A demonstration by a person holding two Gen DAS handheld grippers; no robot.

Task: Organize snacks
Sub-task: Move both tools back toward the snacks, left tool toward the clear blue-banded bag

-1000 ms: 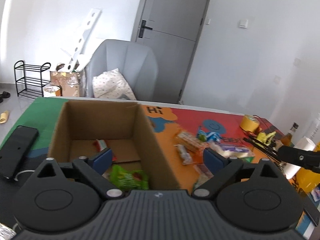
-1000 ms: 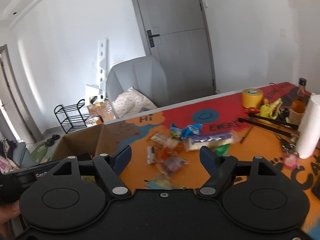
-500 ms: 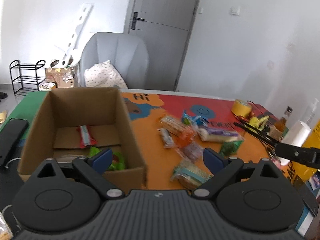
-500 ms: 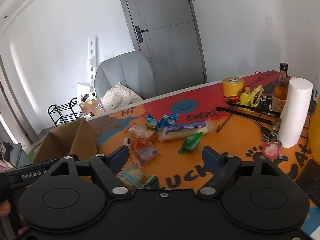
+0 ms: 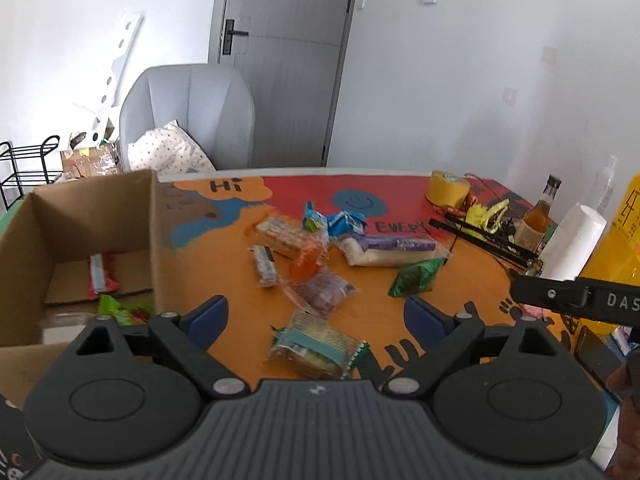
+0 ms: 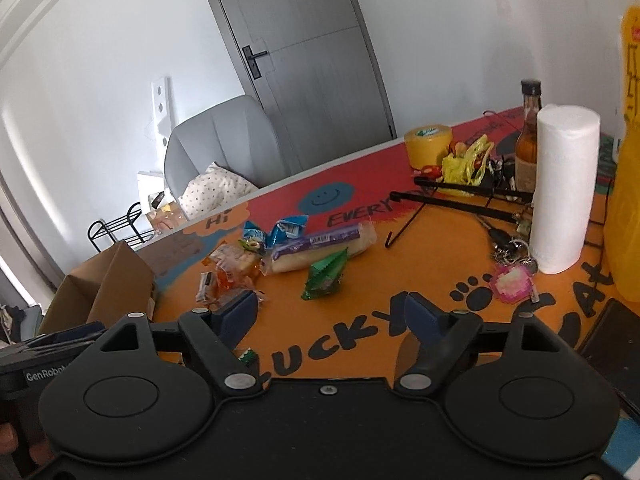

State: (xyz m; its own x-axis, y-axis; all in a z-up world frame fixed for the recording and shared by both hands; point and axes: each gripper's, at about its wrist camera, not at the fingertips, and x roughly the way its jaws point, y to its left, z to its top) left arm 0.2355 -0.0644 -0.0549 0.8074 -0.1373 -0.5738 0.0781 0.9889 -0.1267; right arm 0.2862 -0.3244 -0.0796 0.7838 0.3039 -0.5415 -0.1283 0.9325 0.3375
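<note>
With both grippers' jaws apart and empty, the left gripper [image 5: 316, 316] hangs over the cracker pack [image 5: 316, 344], likely next for the box [image 5: 152, 248]; right gripper [image 6: 328, 312] waits.

The printed mat [image 6: 400, 272] covering the bench carries most of the lettering. "Hi" [image 5: 226, 186] sits in black on an orange cloud shape towards the far edge, close to the cardboard box. "EVERY" [image 6: 356, 216] runs along the seam where red meets orange, its tail cut off by a black rod. "LUCKY" [image 6: 328, 344] is spread large across the near edge, beside a paw print. Part of another word, perhaps "CAT" [image 6: 576, 304], shows near the right edge. The left claw's body reads "GenRobot" [image 6: 44, 376]; the right claw's side shows "DAS" [image 5: 622, 301]. Writing on the snack wrappers is too small to read.
</note>
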